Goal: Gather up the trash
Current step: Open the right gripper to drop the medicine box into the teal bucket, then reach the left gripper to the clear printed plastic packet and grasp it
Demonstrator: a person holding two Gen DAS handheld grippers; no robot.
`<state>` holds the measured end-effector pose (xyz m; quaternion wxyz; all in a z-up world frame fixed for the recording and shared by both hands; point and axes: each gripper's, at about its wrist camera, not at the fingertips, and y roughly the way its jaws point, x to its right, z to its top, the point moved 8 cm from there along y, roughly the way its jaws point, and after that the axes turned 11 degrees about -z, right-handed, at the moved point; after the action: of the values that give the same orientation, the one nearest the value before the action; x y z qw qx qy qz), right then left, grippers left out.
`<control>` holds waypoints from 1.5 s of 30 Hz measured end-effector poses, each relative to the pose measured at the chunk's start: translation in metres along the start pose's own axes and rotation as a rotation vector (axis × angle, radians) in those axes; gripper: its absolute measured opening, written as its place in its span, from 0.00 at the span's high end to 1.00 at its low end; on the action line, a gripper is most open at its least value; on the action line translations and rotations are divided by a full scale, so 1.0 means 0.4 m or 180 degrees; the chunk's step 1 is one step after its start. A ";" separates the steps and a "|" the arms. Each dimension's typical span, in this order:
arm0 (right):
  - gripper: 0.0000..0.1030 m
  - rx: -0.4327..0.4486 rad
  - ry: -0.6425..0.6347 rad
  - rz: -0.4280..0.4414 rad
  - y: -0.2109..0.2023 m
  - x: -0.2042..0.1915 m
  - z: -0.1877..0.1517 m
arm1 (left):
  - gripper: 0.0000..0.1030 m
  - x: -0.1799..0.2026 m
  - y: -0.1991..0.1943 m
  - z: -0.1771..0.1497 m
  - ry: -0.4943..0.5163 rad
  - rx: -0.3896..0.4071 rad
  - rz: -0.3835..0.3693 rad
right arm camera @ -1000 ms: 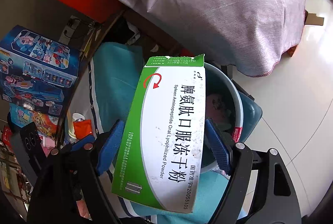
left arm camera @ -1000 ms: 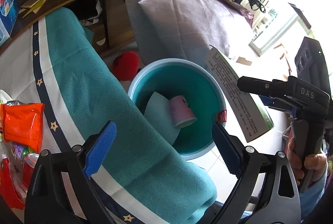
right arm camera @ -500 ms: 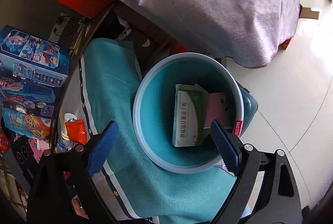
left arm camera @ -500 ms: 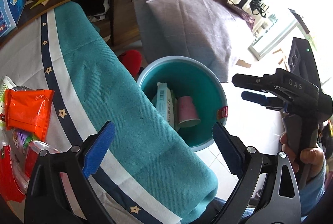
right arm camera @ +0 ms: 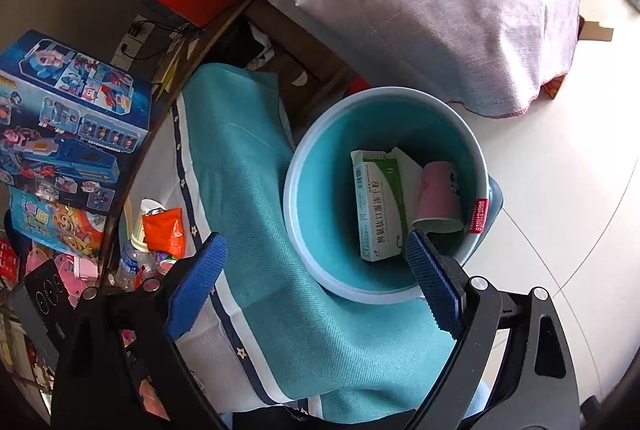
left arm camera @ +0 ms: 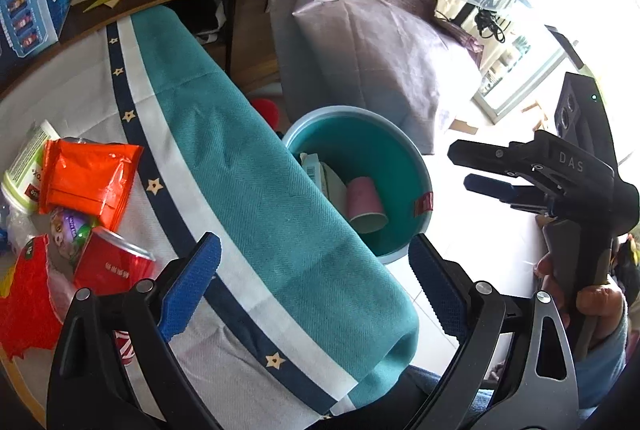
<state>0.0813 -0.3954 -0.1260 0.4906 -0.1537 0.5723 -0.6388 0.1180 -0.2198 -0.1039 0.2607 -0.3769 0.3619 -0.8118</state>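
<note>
A light blue bin [right arm camera: 292, 190] stands on the floor beside the table; it also shows in the left wrist view [left arm camera: 400, 134]. Inside it lie a green-and-white medicine box [right arm camera: 376, 206] and a pink paper cup [right arm camera: 438, 194]. My right gripper [right arm camera: 316, 240] hangs open above the bin's near rim with nothing between its blue pads. My left gripper [left arm camera: 312, 250] is open and empty over the teal tablecloth [left arm camera: 248, 170]. On the table to its left lie an orange packet [left arm camera: 88, 174], a red can [left arm camera: 108, 266], a red wrapper [left arm camera: 24, 302] and a white-and-green cup [left arm camera: 24, 166].
A large bundle under purple-grey cloth [right arm camera: 440, 2] stands behind the bin. Blue toy boxes [right arm camera: 60, 118] and a clear bottle [right arm camera: 132, 262] crowd the table's far side. A hand [left arm camera: 592, 302] holds the right gripper's handle over pale floor tiles [right arm camera: 560, 198].
The medicine box left my right gripper and dropped into the bin beside the pink cup. The right jaws now stand empty. Both views have drifted from the bin toward the table.
</note>
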 end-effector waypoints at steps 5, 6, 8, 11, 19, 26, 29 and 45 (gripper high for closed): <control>0.15 -0.0085 -0.0180 -0.0100 -0.006 -0.046 -0.050 | 0.07 -0.033 -0.079 -0.043 -0.0048 0.0117 0.0078; 0.15 -0.0130 -0.0203 -0.0135 -0.002 -0.053 -0.063 | 0.07 -0.043 -0.095 -0.054 -0.0064 0.0137 0.0101; 0.15 -0.0222 -0.0253 -0.0164 0.008 -0.071 -0.095 | 0.07 -0.068 -0.128 -0.080 -0.0107 0.0174 0.0138; 0.15 -0.0320 -0.0403 -0.0219 0.019 -0.111 -0.147 | 0.07 -0.114 -0.173 -0.129 -0.0187 0.0212 0.0227; 0.09 -0.0562 -0.0827 -0.0210 0.056 -0.249 -0.291 | 0.06 -0.265 -0.278 -0.294 -0.0497 0.0218 0.0478; 0.09 -0.0903 -0.1051 -0.0173 0.107 -0.344 -0.402 | 0.06 -0.324 -0.323 -0.442 -0.0758 0.0136 0.0516; 0.09 -0.0965 -0.1160 -0.0177 0.113 -0.366 -0.437 | 0.06 -0.313 -0.305 -0.499 -0.0694 -0.0014 0.0503; 0.09 -0.0930 -0.1508 -0.0216 0.092 -0.411 -0.491 | 0.06 -0.307 -0.229 -0.590 -0.0486 -0.0272 0.0560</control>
<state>0.0263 -0.1446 -0.1569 0.5618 -0.3869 0.5222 -0.5119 -0.0135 0.0130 -0.1912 0.3415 -0.4151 0.4069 -0.7386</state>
